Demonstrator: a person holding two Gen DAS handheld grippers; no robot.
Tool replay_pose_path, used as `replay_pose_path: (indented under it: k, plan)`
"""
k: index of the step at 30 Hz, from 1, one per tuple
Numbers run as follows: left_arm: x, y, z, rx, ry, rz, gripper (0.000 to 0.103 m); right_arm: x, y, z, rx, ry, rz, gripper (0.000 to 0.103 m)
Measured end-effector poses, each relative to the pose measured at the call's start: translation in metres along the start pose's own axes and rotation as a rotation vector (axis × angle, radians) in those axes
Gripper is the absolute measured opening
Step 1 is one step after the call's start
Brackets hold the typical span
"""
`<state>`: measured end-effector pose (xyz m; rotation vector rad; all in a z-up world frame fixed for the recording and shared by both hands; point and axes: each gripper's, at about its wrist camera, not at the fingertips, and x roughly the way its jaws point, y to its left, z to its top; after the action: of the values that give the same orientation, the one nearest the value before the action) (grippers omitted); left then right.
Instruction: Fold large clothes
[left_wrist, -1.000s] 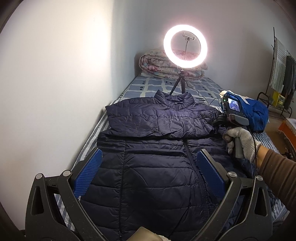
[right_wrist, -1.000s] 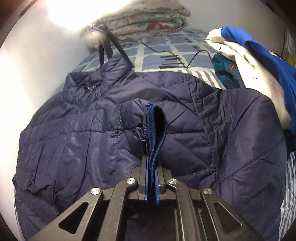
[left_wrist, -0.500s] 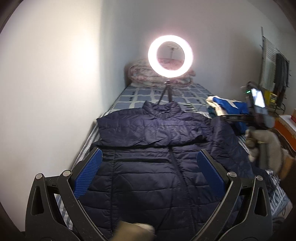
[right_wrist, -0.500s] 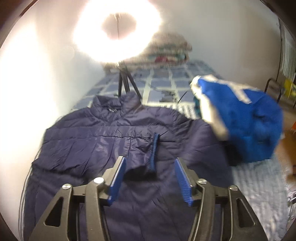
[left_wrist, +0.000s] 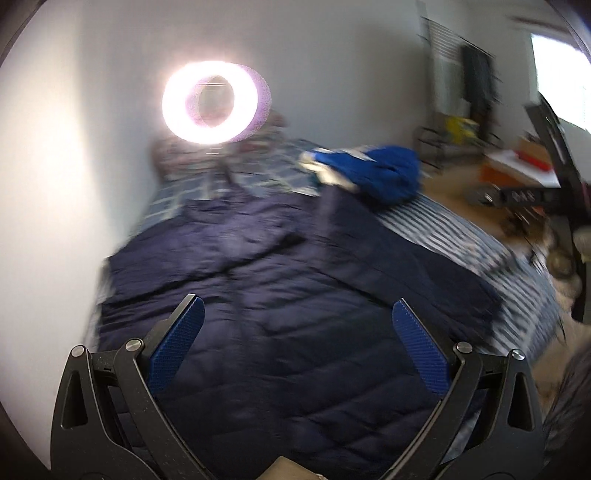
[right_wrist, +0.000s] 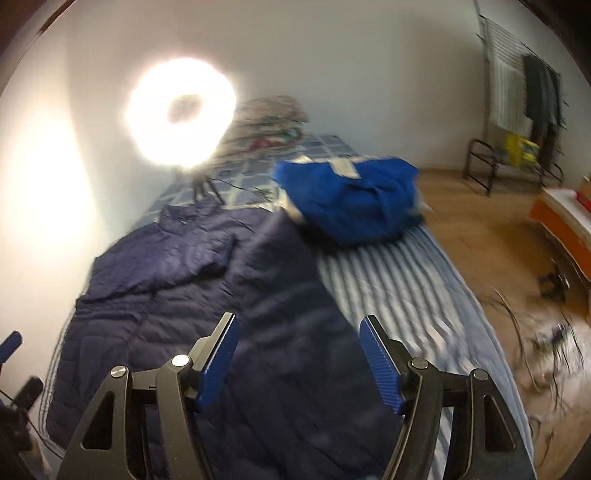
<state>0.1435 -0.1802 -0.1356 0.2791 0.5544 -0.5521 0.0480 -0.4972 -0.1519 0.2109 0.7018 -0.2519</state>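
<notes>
A dark navy quilted puffer jacket (left_wrist: 288, 295) lies flat, front up, on the bed; it also shows in the right wrist view (right_wrist: 207, 302). One sleeve is folded across its chest, the cuff (right_wrist: 223, 254) near the middle. My left gripper (left_wrist: 295, 339) is open and empty above the jacket's lower part. My right gripper (right_wrist: 301, 354) is open and empty above the jacket's right side, near the striped bed sheet (right_wrist: 391, 280). Both views are motion-blurred.
A lit ring light (right_wrist: 181, 110) on a tripod stands at the head of the bed beside a folded quilt (right_wrist: 273, 122). A blue garment pile (right_wrist: 354, 199) lies right of the jacket's collar. A white wall runs along the left. Wooden floor and a clothes rack (right_wrist: 517, 122) are to the right.
My right gripper let go of the sleeve cuff, opened, and pulled back and up. Both grippers have risen and swung to the right. The sleeve stays folded across the chest.
</notes>
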Motion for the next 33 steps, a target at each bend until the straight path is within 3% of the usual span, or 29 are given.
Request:
replay_pose_path:
  k: [3,9,11,15,20,24,28,30,33]
  plan:
    - [0.012,-0.043,-0.005,0.065,0.040,-0.090,0.103,-0.007,-0.027,-0.016,0.025,0.007,-0.054,0.070]
    - [0.045,-0.131,-0.014,0.125,0.194,-0.329,0.080,-0.020,-0.071,-0.027,0.068,-0.004,-0.098,0.070]
    - [0.060,-0.151,-0.014,0.118,0.241,-0.384,0.079,-0.022,-0.082,-0.026,0.081,-0.008,-0.153,0.070]
    - [0.097,-0.196,-0.014,0.138,0.337,-0.473,0.079,-0.025,-0.110,-0.020,0.199,-0.005,-0.132,0.070]
    - [0.138,-0.242,-0.025,0.251,0.406,-0.436,0.079,-0.034,-0.124,-0.013,0.252,-0.039,-0.173,0.070]
    - [0.166,-0.252,-0.035,0.250,0.474,-0.406,0.079,-0.036,-0.126,-0.010,0.274,-0.046,-0.172,0.070]
    - [0.182,-0.261,-0.039,0.284,0.486,-0.323,0.079,-0.038,-0.127,-0.008,0.283,-0.057,-0.173,0.070]
    - [0.185,-0.263,-0.039,0.283,0.483,-0.317,0.078,-0.038,-0.128,-0.008,0.291,-0.058,-0.165,0.070]
    - [0.188,-0.259,-0.036,0.259,0.494,-0.332,0.062,-0.037,-0.128,-0.007,0.296,-0.057,-0.160,0.070]
